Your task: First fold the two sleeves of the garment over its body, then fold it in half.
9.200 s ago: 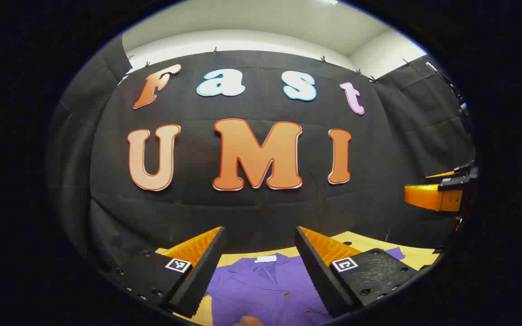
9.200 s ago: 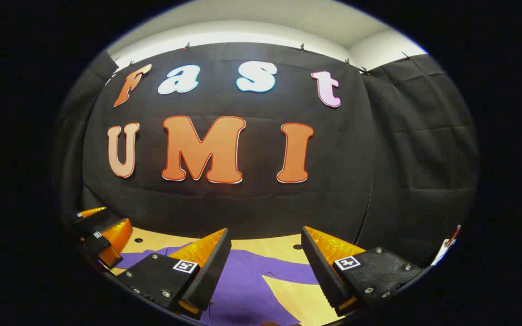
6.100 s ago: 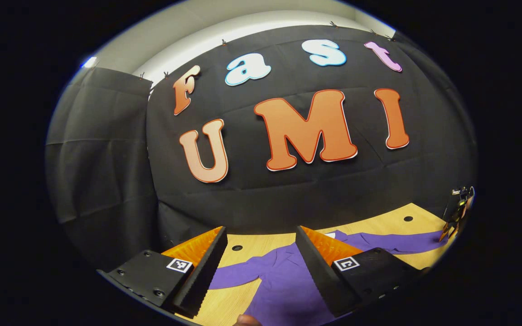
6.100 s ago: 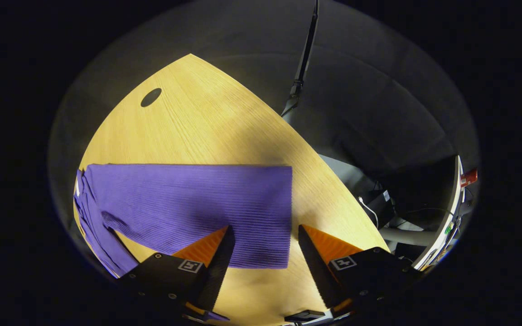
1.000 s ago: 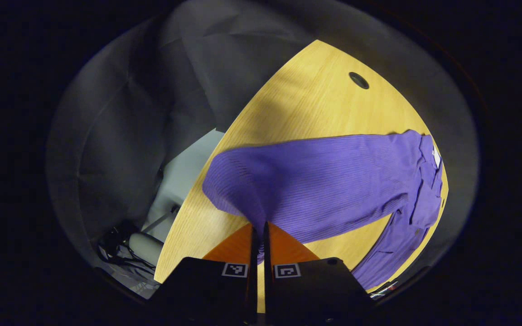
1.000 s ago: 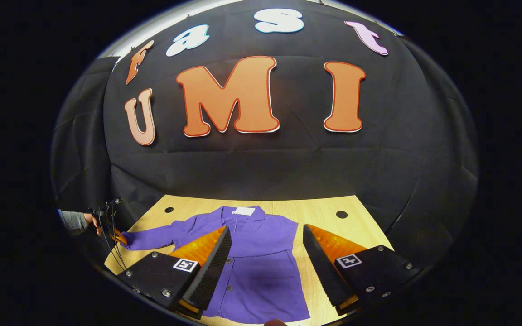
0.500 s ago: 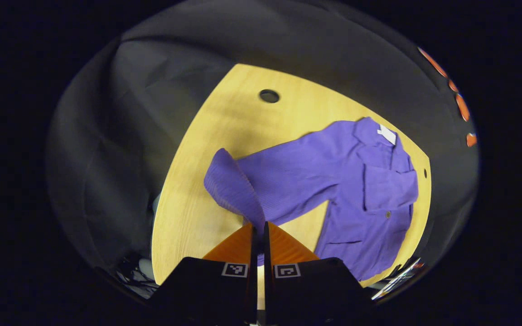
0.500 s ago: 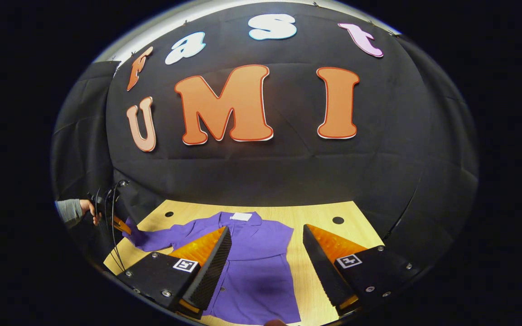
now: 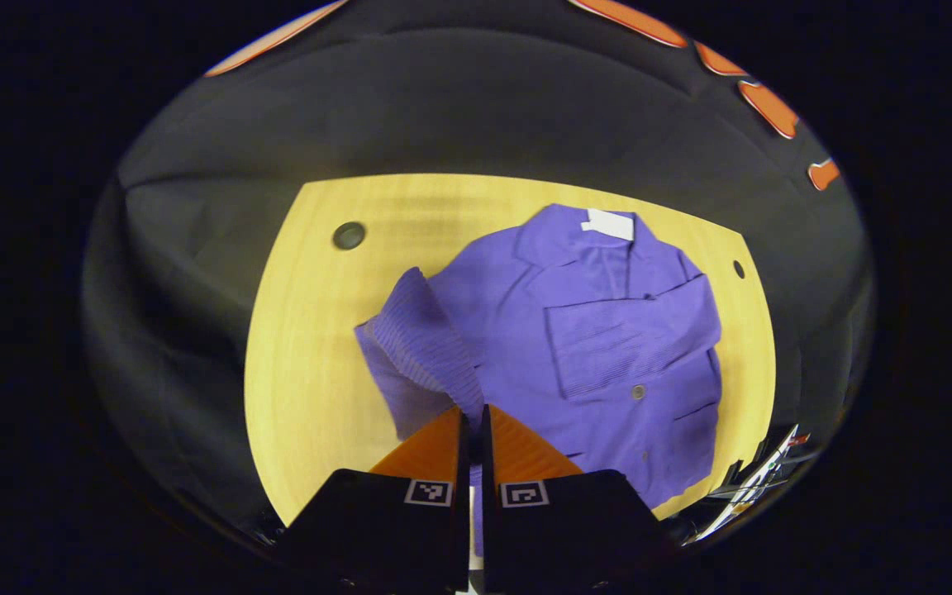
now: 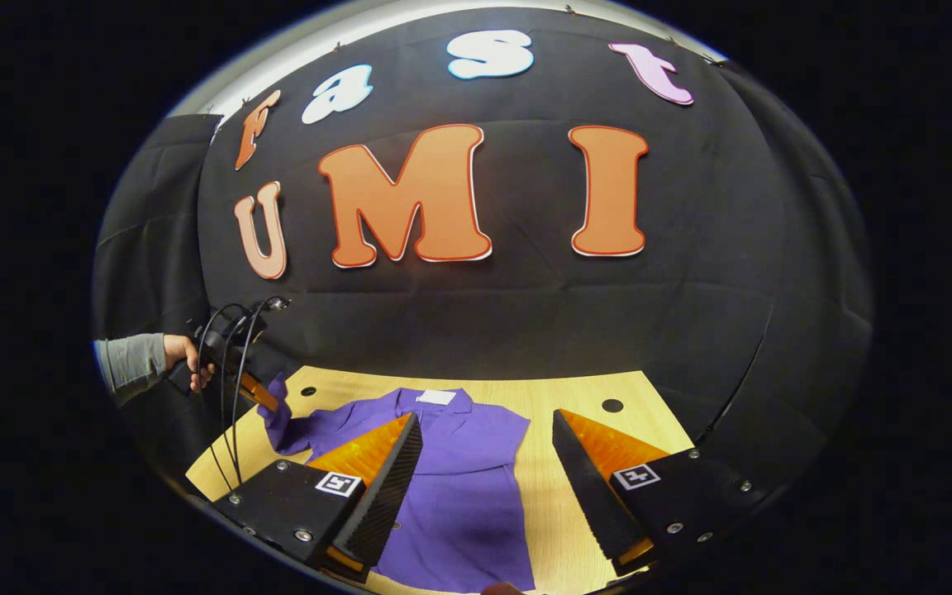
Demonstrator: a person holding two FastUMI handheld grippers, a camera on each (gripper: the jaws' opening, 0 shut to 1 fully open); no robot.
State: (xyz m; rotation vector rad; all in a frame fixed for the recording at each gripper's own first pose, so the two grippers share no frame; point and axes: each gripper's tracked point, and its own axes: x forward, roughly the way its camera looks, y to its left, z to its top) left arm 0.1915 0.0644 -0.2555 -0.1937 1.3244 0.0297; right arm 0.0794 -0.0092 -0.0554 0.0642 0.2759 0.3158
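Left gripper view: the left gripper has its fingers pressed together on the cuff of a sleeve, lifting it above the wooden table. Beyond it the purple garment lies flat, front up, buttons visible and a white tag at the collar; the other sleeve is folded across the chest. Bare wood runs along the table's sides and far edge.

Right gripper view: the right gripper hangs spread wide above the garment, touching nothing. At the left a hand holds the left gripper with the raised sleeve.
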